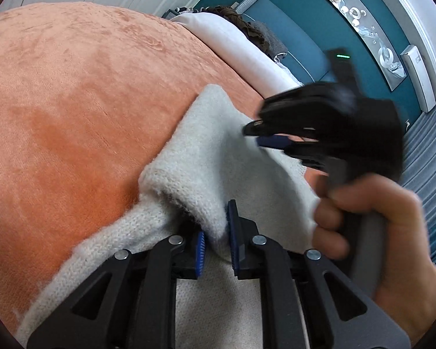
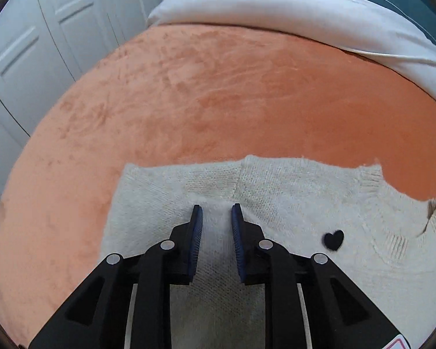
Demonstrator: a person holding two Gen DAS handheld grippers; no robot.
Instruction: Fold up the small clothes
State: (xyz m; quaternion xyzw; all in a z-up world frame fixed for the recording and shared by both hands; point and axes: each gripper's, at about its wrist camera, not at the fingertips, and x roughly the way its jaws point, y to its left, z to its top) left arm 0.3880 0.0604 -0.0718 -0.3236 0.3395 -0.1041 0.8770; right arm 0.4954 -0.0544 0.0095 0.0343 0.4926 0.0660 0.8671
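Observation:
A cream knit sweater (image 2: 290, 192) with small black hearts (image 2: 333, 240) lies on an orange blanket (image 2: 218, 101). In the left wrist view a raised fold of the sweater (image 1: 206, 157) runs between the blue pads of my left gripper (image 1: 216, 241), which is shut on it. My right gripper (image 2: 216, 218) hovers over the folded left part of the sweater, its pads a narrow gap apart with nothing pinched. In the left wrist view the right gripper (image 1: 253, 133) is blurred, held in a person's hand (image 1: 378, 232) above the sweater.
The orange blanket (image 1: 72, 101) covers the bed. A white pillow or sheet (image 2: 276, 8) lies at its far end, with dark clothes (image 1: 247, 26) heaped against a teal headboard (image 1: 290, 14). White wardrobe doors (image 2: 43, 43) stand to the left.

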